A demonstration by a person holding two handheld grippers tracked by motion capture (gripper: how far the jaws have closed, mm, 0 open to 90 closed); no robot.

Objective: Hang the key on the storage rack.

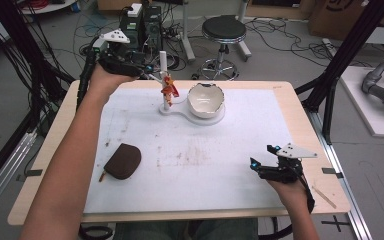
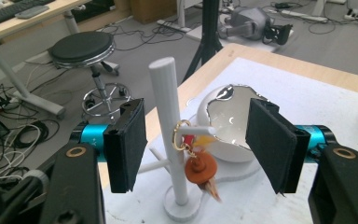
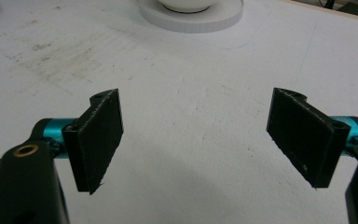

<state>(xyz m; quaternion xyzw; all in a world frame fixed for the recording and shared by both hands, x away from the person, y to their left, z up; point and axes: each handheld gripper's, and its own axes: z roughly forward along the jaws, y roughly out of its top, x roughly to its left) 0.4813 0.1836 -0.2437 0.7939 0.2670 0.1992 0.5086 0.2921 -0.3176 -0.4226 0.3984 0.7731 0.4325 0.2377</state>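
The keychain [image 2: 199, 169] hangs by its ring on the stand [image 2: 168, 126] peg, between the left claw's [image 2: 200, 149] parted jaws, untouched; the right claw [image 3: 198, 140] gapes empty.

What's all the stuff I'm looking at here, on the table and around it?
White peg stand: one, white, far middle of the mat.
Orange figure keychain: one, orange-red with a gold ring, hanging on a stand peg.
Cracked-egg bowl: one, white, on the stand's base.
Brown pouch: one, brown, near left of the mat.
White mat: one, covering the wooden table.
Black stool: one, floor beyond.
Left gripper: black, open around the keychain.
Right gripper: black, open, near right.
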